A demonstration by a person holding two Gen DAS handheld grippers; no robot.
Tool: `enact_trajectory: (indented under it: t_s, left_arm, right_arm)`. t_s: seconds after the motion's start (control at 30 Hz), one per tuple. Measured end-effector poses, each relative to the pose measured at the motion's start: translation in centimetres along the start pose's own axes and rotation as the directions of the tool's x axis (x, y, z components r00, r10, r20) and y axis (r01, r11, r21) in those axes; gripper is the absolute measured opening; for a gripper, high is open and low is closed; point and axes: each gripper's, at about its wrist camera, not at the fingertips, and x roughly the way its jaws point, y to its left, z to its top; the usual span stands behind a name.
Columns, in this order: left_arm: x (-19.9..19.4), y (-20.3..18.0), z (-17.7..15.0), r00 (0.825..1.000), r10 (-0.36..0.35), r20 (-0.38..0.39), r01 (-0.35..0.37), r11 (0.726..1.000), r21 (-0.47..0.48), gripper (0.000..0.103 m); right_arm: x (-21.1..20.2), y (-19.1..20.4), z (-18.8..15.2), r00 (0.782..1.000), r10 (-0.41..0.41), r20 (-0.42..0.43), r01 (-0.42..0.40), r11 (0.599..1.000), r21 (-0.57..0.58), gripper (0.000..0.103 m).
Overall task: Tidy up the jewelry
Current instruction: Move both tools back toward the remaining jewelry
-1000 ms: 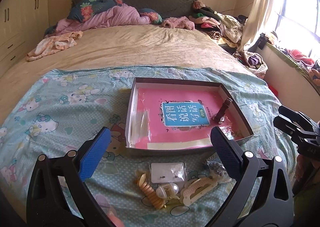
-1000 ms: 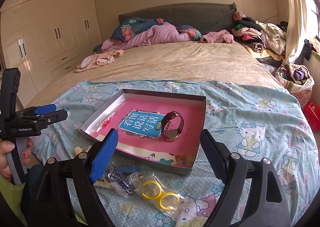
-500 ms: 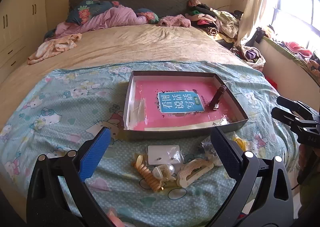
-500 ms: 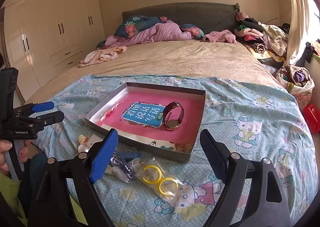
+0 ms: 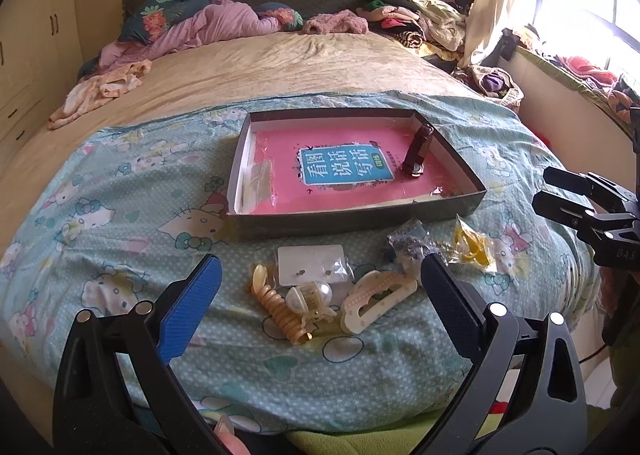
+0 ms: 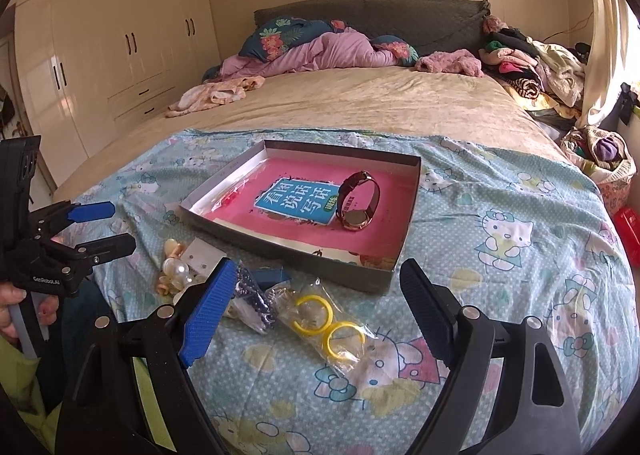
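Jewelry lies in a loose heap on the Hello Kitty bedspread (image 5: pixel 120 191), spread beneath and just ahead of both grippers, on the near side of a shallow grey box (image 5: pixel 352 221).

Under the left gripper (image 5: pixel 320 275), whose jaws stand wide apart and hold nothing, the pieces fall between its fingers: a white earring card (image 5: pixel 312 265) in a clear sleeve straight ahead, a cream spiral hair tie (image 5: pixel 280 311) and a pearl-topped claw clip (image 5: pixel 312 297) just below it, and a cream hair clip (image 5: pixel 376 301) close to the right finger. Beyond that finger lies a small bag of dark beads (image 5: pixel 408 241), and further right a bag of yellow rings (image 5: pixel 472 249).

The right gripper (image 6: pixel 316 295) is likewise spread wide and empty. The yellow hoop earrings (image 6: pixel 326 321) in their clear bag sit between its fingers, nearer the left one; the dark bead bag (image 6: pixel 254 297) lies against the blue left pad (image 6: pixel 208 311), partly hidden by it. The pearl clip (image 6: pixel 176 269) and earring card (image 6: pixel 202 255) lie off to its left.

Ahead of both tools the box holds a pink book (image 6: pixel 304 203) with a blue label, and a brown-strapped wristwatch (image 6: pixel 358 203) stands on edge upon it, towards the box's right side. The left gripper (image 6: pixel 80 239) shows at the left edge of the right wrist view, held in a hand (image 6: pixel 24 311).
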Motion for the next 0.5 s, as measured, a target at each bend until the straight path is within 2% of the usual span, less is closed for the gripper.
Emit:
enact_trajectory:
  t_s: [0.23,0.5]
  left_arm:
    - [1.0,-1.5,-2.1,0.998,-0.014,-0.054,0.016,0.999,0.04,0.093]
    - [2.1,-2.9,-3.6,0.995,-0.033,-0.096,0.041,0.996,0.082,0.093]
  right_arm:
    - [0.6,0.1,-1.7,0.999,0.012,-0.052,-0.013,1.0,-0.011,0.083]
    - [0.8,0.4,-2.5,0.997,0.041,-0.072,-0.043,0.999,-0.023,0.083]
